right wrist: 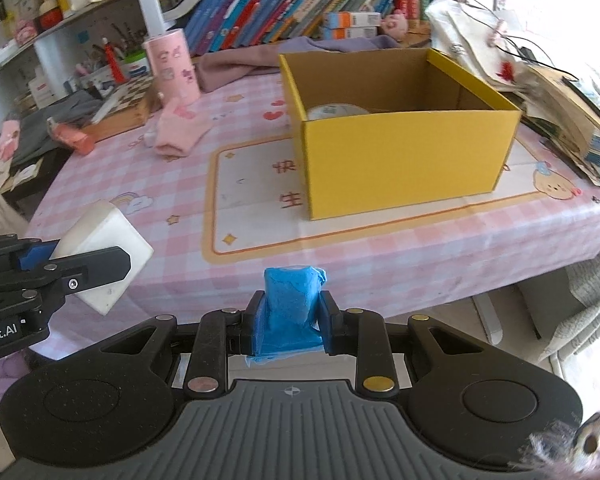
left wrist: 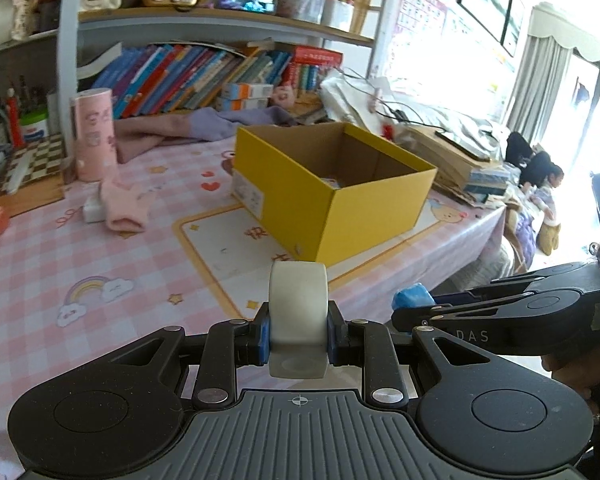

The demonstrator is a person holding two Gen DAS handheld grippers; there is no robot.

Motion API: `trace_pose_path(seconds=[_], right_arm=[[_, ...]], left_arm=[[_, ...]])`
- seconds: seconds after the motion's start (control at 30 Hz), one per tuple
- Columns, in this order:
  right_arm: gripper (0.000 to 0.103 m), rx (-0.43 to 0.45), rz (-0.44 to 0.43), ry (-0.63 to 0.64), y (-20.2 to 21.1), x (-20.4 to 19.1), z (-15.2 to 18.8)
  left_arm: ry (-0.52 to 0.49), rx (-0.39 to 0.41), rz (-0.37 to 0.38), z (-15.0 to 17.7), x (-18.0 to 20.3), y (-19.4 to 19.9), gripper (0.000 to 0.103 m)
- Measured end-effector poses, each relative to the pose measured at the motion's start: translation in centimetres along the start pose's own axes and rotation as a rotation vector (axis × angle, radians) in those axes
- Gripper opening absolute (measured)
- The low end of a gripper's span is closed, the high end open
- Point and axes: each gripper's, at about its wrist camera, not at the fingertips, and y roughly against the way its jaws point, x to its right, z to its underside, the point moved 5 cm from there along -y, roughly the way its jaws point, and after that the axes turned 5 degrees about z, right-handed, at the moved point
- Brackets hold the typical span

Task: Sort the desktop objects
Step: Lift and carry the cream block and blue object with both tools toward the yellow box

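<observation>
Objects in hand: both held off the table's near edge, likely bound for the box.
Left gripper [left wrist: 298,336]: jaws clamped on white rounded plastic block [left wrist: 298,306].
Right gripper [right wrist: 290,326]: jaws pinching blue crumpled wad [right wrist: 294,300].
Yellow cardboard box [right wrist: 404,160]: open-topped, ahead on pink checked tablecloth [right wrist: 140,240], round item already inside.

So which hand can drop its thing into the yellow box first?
Probably the right. Its gripper, shut on the blue wad, faces the yellow box's long front wall squarely. The left gripper, holding the white block, faces a box corner.
</observation>
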Motion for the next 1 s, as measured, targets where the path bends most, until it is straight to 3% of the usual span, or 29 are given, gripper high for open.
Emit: trace_pose_path(seconds=[1.0], right_arm=[[0.024,-0.041,-0.012,-0.071,-2.7,9.6,-2.0]], left_arm=[[-0.099,-0.081,0.043,-3.1,7.2,-7.8,0.024]])
